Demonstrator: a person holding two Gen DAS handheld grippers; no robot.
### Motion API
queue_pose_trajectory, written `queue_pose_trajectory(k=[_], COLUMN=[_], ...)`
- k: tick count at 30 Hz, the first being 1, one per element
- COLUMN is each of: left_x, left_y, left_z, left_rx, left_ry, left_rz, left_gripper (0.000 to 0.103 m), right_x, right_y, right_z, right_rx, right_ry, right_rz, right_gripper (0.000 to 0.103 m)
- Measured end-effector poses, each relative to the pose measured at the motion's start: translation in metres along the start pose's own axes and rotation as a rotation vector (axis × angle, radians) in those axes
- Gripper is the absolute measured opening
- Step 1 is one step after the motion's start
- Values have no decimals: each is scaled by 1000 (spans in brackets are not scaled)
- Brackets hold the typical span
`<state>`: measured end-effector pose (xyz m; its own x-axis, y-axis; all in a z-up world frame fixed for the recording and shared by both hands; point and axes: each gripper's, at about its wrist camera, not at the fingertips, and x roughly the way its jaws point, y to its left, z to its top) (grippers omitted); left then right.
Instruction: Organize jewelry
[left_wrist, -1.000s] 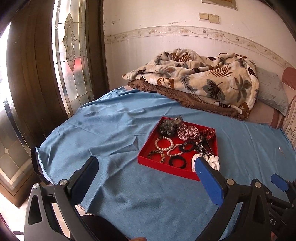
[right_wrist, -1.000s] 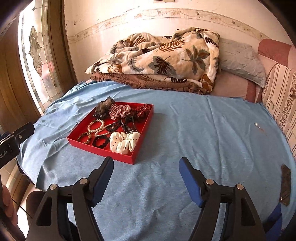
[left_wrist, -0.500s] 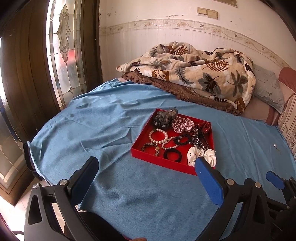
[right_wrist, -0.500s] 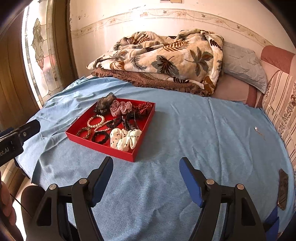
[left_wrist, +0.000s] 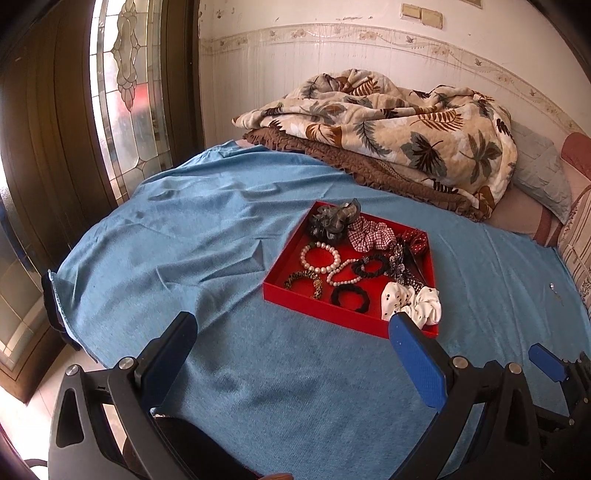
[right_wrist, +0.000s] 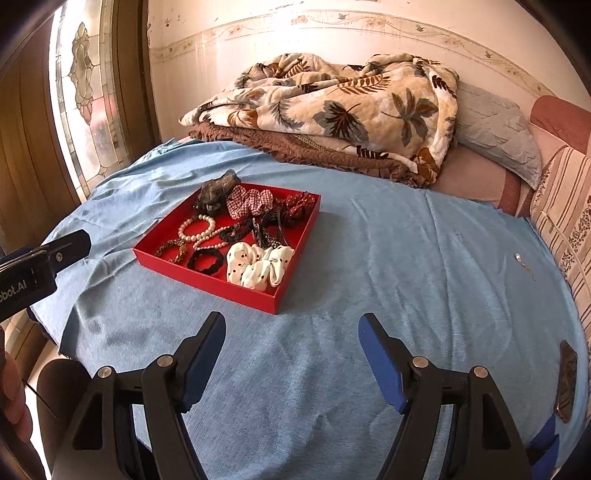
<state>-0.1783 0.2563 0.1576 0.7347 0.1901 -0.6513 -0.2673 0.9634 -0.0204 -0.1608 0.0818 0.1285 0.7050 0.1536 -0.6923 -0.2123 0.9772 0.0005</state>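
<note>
A red tray (left_wrist: 295, 297) (right_wrist: 207, 275) lies on the blue bed cover, holding a pearl bracelet (left_wrist: 320, 258) (right_wrist: 197, 228), a black scrunchie (left_wrist: 350, 297) (right_wrist: 205, 261), a white dotted scrunchie (left_wrist: 412, 302) (right_wrist: 258, 267), a checked scrunchie (left_wrist: 369, 233) (right_wrist: 251, 201), a grey scrunchie (left_wrist: 332, 219) and other pieces. My left gripper (left_wrist: 291, 332) is open and empty, just short of the tray's near edge. My right gripper (right_wrist: 291, 332) is open and empty, over bare cover to the right of the tray.
A leaf-print quilt (left_wrist: 399, 125) (right_wrist: 332, 103) on a brown blanket lies at the back, pillows (right_wrist: 491, 129) at the right. A small silver piece (right_wrist: 519, 257) and a dark clip (right_wrist: 567, 380) lie on the cover at right. A stained-glass door (left_wrist: 125, 96) stands at left.
Both grippers have drawn back and risen a little; the tray now sits farther ahead in both views. Both jaws stay open.
</note>
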Motion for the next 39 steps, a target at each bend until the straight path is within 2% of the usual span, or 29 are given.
queue_pose_trajectory(k=[21, 39], left_x=[9, 20], left_y=[-1, 33], left_z=[-2, -5], left_rx=[-6, -87], left_ry=[7, 22], left_rz=[1, 11], left_gripper=[103, 103], right_x=[8, 13], right_y=[8, 41], right_z=[-1, 13], right_rx=[-22, -116], right_ry=[9, -1], right_rz=[17, 26], right_gripper=[79, 79])
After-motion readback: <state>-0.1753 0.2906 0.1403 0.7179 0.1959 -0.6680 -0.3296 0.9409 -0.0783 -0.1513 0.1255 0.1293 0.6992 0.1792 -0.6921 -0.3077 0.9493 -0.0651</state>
